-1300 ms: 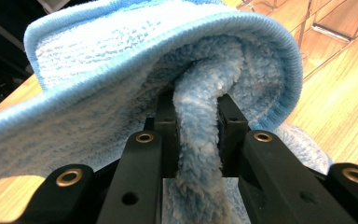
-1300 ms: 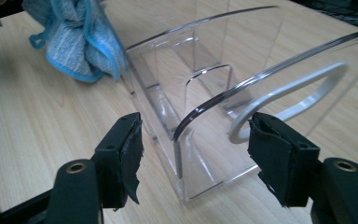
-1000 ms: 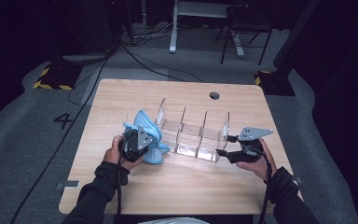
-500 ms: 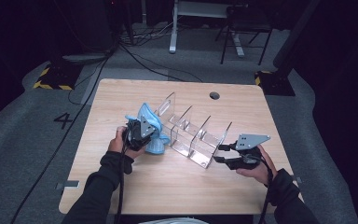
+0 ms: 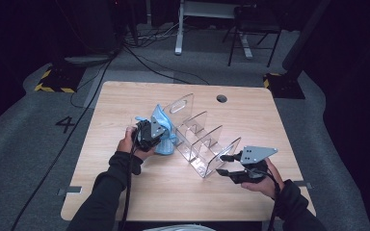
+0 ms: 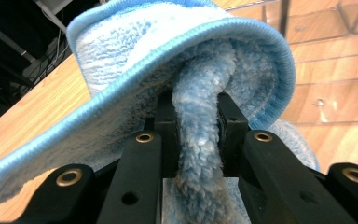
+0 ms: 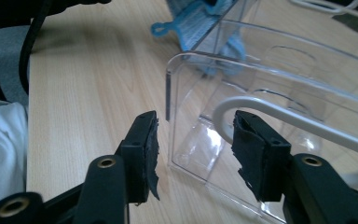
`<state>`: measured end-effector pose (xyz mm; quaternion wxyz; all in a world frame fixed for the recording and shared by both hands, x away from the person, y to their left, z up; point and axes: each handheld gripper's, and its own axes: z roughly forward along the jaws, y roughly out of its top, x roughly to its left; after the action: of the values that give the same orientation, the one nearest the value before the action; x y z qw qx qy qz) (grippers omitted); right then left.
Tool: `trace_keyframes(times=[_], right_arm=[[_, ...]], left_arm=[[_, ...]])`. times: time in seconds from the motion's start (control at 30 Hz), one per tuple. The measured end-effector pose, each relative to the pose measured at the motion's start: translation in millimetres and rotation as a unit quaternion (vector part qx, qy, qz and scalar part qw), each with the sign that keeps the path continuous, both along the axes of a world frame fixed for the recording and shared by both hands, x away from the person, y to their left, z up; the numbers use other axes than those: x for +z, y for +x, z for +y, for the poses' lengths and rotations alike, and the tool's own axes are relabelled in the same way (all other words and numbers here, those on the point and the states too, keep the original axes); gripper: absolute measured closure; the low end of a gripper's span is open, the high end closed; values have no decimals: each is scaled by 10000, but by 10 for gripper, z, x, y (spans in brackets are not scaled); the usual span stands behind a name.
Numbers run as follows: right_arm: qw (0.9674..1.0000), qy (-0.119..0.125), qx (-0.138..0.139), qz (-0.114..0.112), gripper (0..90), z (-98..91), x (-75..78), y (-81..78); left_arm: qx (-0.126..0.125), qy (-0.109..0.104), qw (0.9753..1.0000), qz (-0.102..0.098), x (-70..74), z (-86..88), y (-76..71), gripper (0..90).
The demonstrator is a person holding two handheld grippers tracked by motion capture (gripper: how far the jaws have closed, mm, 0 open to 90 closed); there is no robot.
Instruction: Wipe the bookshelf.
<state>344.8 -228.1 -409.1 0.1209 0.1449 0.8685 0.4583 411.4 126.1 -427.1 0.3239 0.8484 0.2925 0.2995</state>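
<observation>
Dark room, grey carpet, cables trailing on the floor beyond a light wooden table (image 5: 125, 192); a painted 4 (image 5: 64, 124) and yellow-black hazard tape (image 5: 53, 84) lie on the floor at left, chair and desk legs stand at the back. A round grommet hole (image 5: 221, 98) sits near the table's far edge.

Left to right we note:

- Left gripper (image 5: 149, 134), left of centre on the table. In the left gripper view we see its jaws closed tight on a twisted fold of the blue cloth (image 6: 200, 135), the rest of the cloth draping over and around the jaws. From above, the blue cloth (image 5: 161, 120) bunches just beside the rack's left end, touching or nearly so; we cannot tell which.

- Clear acrylic rack (image 5: 200, 142) with 4 upright dividers, lying diagonally across the table's middle. It stands between the 2 grippers.

- Right gripper (image 5: 225, 165), at the rack's near right end. In the right gripper view its jaws stand partly apart, having just been moving, with the edge of the clear acrylic rack (image 7: 223, 121) between them; the pads do not press on it. A white curved band (image 7: 279, 112) crosses behind the right jaw.
</observation>
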Motion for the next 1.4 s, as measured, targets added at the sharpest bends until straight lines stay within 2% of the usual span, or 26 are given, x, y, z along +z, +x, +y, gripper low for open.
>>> trace_keyframes(times=[0.13,0.2,0.33,0.5,0.67,0.7,0.73,0.77,0.8,0.87,1.0,1.07,1.17,1.3,1.4], right_arm=[[9997,145,-180,-114,487,-197,103,-48],[9995,169,-233,-147,483,-231,116,-50],[9974,188,-616,-328,462,-420,152,-1],[9948,176,-951,-315,437,-526,109,131],[9935,248,-1091,-202,405,-545,38,275],[9935,222,-1106,-135,392,-533,8,326],[9935,238,-1102,-129,391,-529,-3,343],[9936,269,-1093,-90,387,-522,-16,364],[9936,269,-1093,-90,387,-522,-16,364],[9937,217,-1097,-61,379,-502,-37,401],[9937,292,-1085,22,364,-504,-60,461],[9940,297,-1051,71,362,-505,-72,481],[9939,306,-1051,102,351,-502,-89,506],[9950,329,-926,163,344,-481,-113,531],[9952,282,-927,127,343,-462,-108,533]], left_arm=[[-120,-5,9999,-21,44,52,-152,754],[-185,-51,9998,-20,57,61,-210,754],[-438,-56,9990,4,69,45,-399,754],[-764,49,9970,126,19,2,-633,753],[-989,-81,9944,359,-52,-7,-776,752],[-1077,-127,9931,446,-79,-14,-829,751],[-1077,-127,9931,446,-79,-14,-829,751],[-1190,-145,9916,488,-100,-23,-879,750],[-1190,-145,9916,488,-100,-23,-879,750],[-1288,-152,9900,559,-126,-47,-929,749],[-1481,-137,9864,693,-185,-114,-979,748],[-1575,-156,9843,779,-212,-154,-992,744],[-1768,-163,9799,912,-266,-239,-1025,743],[-2047,21,9732,1051,-345,-409,-1101,740],[-2176,175,9703,1043,-370,-490,-1145,738]])
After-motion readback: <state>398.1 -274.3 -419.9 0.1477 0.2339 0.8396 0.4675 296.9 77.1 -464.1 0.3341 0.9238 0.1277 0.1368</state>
